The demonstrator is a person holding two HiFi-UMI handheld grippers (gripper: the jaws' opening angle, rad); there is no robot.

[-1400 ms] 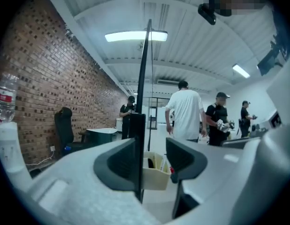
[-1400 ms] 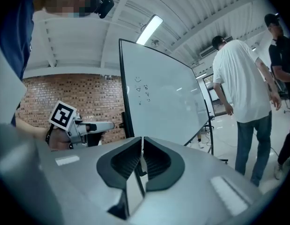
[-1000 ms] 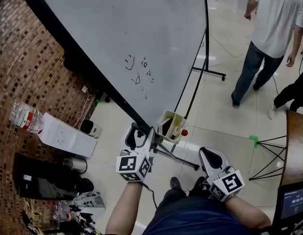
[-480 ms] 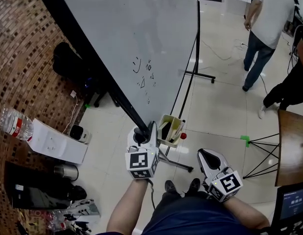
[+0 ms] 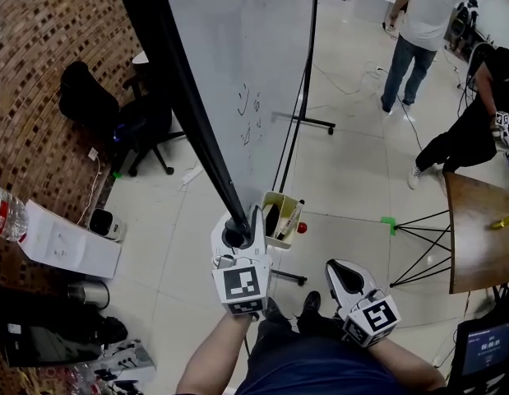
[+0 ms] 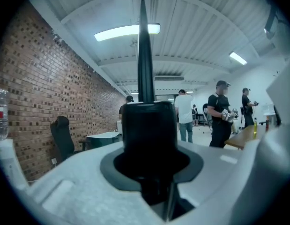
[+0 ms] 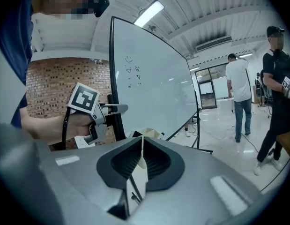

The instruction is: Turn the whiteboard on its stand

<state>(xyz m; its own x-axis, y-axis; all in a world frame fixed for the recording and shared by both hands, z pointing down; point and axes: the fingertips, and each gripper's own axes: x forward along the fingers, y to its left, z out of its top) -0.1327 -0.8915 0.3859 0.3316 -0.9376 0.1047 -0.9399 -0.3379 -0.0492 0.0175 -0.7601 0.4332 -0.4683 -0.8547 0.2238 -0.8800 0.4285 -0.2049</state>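
Your left gripper (image 5: 238, 230) has just closed its jaws onto the black frame edge (image 6: 149, 125) of the whiteboard (image 5: 246, 48), directly ahead of it. The board stands more edge-on than a second ago, so turning appears under way. Your right gripper (image 5: 343, 271) is closed and empty, clear of the board.

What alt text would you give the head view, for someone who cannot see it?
Looking down from the person's head, the left gripper, its jaws just closed, clamps the black edge of a whiteboard on its stand, while the right gripper is held shut and empty nearby. A brick wall runs along the left; a person in a white shirt stands at top right.
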